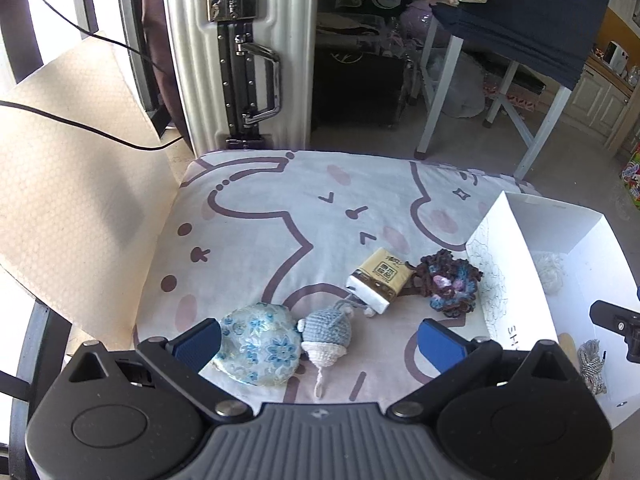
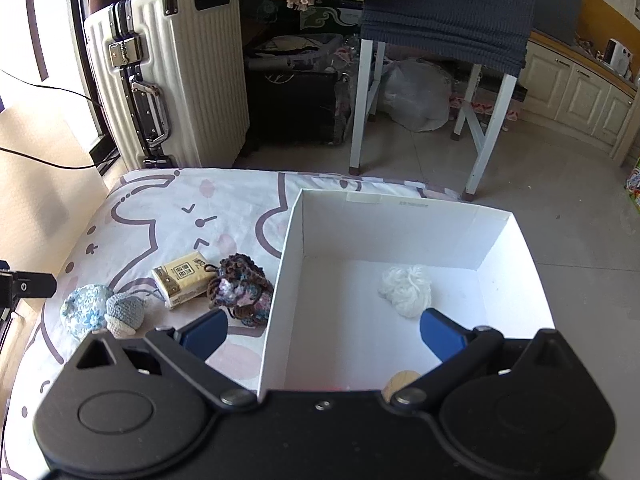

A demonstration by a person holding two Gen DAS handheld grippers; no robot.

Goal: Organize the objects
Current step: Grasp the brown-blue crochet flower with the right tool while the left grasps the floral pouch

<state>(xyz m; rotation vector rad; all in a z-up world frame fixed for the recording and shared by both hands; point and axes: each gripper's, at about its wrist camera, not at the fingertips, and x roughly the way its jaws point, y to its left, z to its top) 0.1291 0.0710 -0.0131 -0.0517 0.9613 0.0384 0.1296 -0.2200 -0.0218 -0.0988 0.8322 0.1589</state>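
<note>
I judge the sorting partly done. The white box at the right of the right-wrist view already holds a white yarn tuft and, near its lower edge, a round wooden piece. Four things lie on the printed cushion: floral pouch, blue crochet toy, tissue pack, dark crochet pouch. My left gripper hangs with jaws wide around the first two; my right gripper is empty, jaws wide, straddling the box's left wall.
</note>
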